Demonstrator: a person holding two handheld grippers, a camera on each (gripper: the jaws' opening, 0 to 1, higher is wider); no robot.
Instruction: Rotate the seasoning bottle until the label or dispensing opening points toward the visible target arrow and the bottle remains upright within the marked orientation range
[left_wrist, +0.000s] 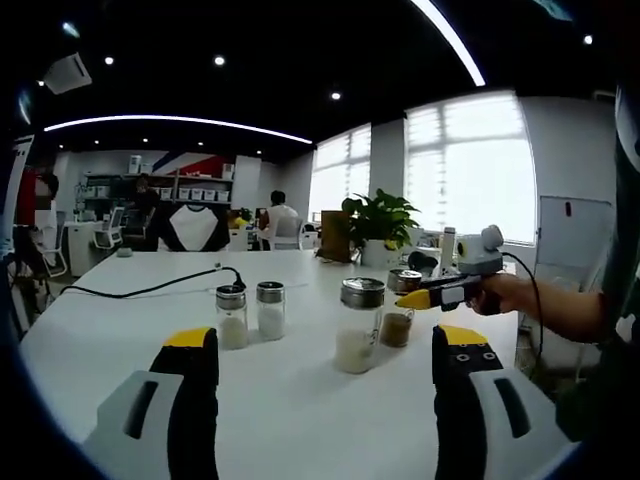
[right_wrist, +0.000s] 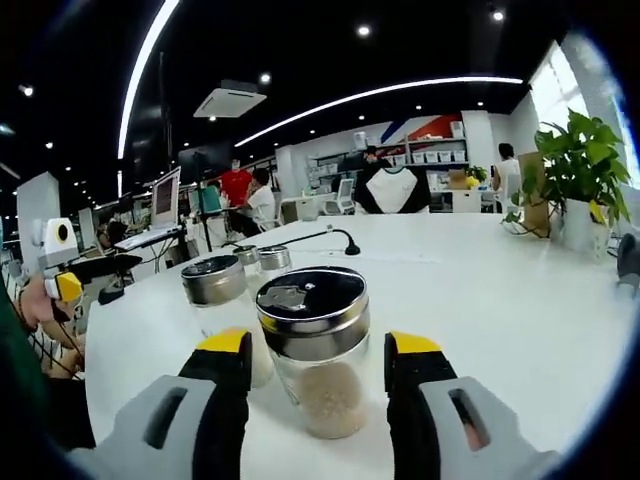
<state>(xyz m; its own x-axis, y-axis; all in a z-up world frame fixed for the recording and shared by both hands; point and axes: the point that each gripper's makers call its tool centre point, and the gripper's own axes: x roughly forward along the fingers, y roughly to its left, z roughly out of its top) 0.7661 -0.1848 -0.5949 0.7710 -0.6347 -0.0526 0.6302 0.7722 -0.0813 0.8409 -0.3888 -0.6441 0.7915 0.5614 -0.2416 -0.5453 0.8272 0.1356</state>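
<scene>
Standing on a white table (left_wrist: 300, 400), four glass seasoning bottles with metal caps show in the left gripper view: two small ones holding white grains (left_wrist: 231, 317) (left_wrist: 270, 309) side by side, a taller bottle of pale grains (left_wrist: 359, 324) to their right, and just behind it the brown-seasoning bottle (left_wrist: 399, 308). The right gripper (left_wrist: 412, 299) comes in from the right of that view, held in a person's hand (left_wrist: 503, 294), its yellow-tipped jaws at that brown-seasoning bottle's cap. In the right gripper view the same bottle (right_wrist: 314, 349) stands upright between the right gripper's (right_wrist: 316, 362) two jaws, which sit close on either side of the glass; whether they actually press it I cannot tell. A second capped bottle (right_wrist: 214, 281) stands just to its left, with two smaller ones behind. The left gripper (left_wrist: 324, 365) hangs spread wide above the tabletop, gripping nothing, well short of the bottles. A black cable (left_wrist: 150, 287) trails across the table, and a potted plant (left_wrist: 378, 226) stands at the far edge.
</scene>
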